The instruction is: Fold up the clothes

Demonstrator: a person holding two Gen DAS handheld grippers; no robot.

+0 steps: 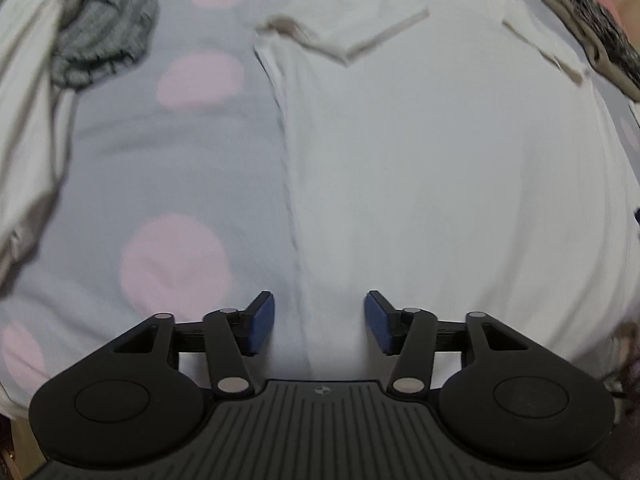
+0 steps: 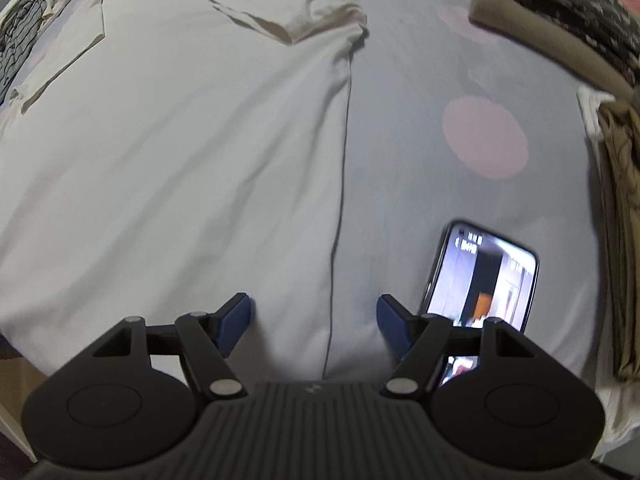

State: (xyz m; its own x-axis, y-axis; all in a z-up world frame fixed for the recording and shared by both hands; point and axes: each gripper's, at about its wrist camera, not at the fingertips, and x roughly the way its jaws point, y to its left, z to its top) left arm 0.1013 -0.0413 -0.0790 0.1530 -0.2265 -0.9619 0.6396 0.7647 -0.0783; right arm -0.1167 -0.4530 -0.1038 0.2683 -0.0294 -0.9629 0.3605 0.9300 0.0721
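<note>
A white T-shirt (image 1: 420, 152) lies spread flat on a grey sheet with pink dots (image 1: 168, 168), both sleeves folded in over its body. My left gripper (image 1: 319, 322) points down over the shirt's left side edge near the hem; its blue pads stand apart with nothing pinched between them. In the right wrist view the same T-shirt (image 2: 180, 152) fills the left half. My right gripper (image 2: 314, 324) hangs over the shirt's right side edge, its jaws open and empty, with the edge line running between them.
A phone (image 2: 486, 276) with a lit screen lies on the sheet (image 2: 440, 80) just right of my right gripper. A grey striped garment (image 1: 104, 36) lies far left. A camouflage and tan pile (image 2: 560, 12) and folded tan clothes (image 2: 624, 220) sit along the right.
</note>
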